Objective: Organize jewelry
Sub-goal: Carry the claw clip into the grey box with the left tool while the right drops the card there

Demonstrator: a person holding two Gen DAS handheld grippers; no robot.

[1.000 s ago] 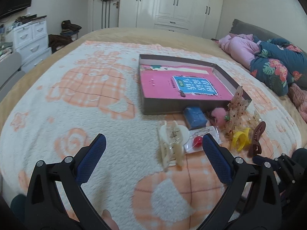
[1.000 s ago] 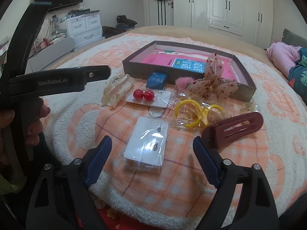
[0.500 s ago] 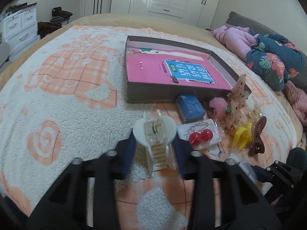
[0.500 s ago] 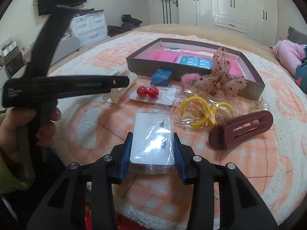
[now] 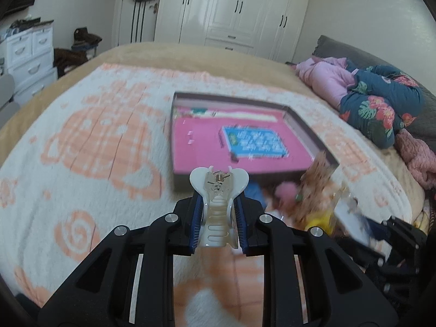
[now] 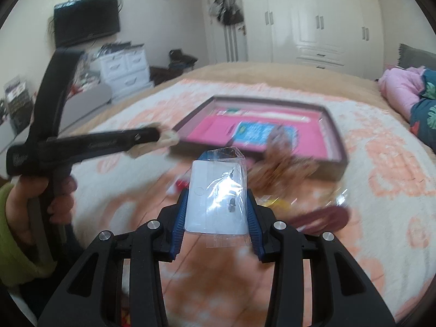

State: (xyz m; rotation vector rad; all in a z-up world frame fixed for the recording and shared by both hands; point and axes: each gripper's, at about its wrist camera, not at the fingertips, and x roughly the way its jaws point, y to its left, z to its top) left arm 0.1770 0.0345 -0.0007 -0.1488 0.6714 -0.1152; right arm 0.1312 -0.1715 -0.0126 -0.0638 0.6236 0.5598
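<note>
My left gripper [image 5: 218, 207] is shut on a cream hair claw clip [image 5: 218, 193] and holds it above the blanket, in front of the shallow brown box [image 5: 310, 133] with a pink lining. My right gripper [image 6: 216, 209] is shut on a clear bag with a white earring card [image 6: 215, 199], also lifted, with the box [image 6: 338, 147] beyond it. The left gripper with its clip [image 6: 166, 139] shows in the right wrist view at left. Blurred hair accessories [image 5: 308, 190] lie in front of the box.
The bed is covered by a white and orange blanket [image 5: 95, 150]. Folded clothes [image 5: 376, 103] lie at the right edge. A white drawer unit [image 6: 125, 68] and wardrobes [image 5: 239, 11] stand beyond the bed. A dark red hair clip [image 6: 321, 216] lies near the right gripper.
Both grippers closed from open, the left on the claw clip and the right on the earring card. Both have now lifted their items off the blanket toward the box.
</note>
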